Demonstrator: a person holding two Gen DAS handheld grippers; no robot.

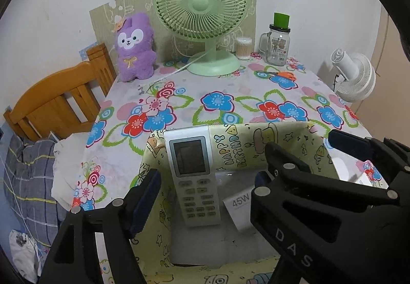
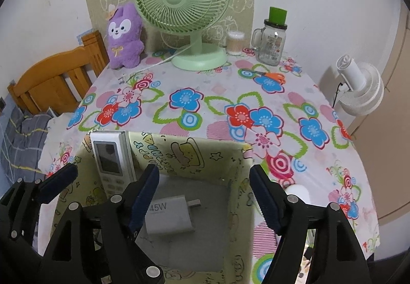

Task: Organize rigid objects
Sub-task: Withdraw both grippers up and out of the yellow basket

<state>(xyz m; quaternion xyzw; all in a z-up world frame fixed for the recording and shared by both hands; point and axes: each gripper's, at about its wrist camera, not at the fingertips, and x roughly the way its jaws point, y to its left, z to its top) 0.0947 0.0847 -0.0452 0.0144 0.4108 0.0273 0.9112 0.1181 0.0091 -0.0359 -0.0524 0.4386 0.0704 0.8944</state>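
Remote [image 1: 194, 179] leaning upright against far wall of patterned box [image 2: 205, 150], charger [image 2: 170, 217] flat on its floor: both stowed. Left gripper [image 1: 205, 176] and right gripper [image 2: 202, 194] above, jaws wide, holding nothing. Scissors [image 2: 271, 77] loose on desk [image 2: 205, 114].

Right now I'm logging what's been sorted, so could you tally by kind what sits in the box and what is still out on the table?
In the yellow box:
Remote control: 1
45W charger: 1

Out on the floral tablecloth:
Green fan: 1
Purple plush: 1
Cotton swab tub: 1
Glass jar mug: 1
Orange scissors: 1

Total: 7
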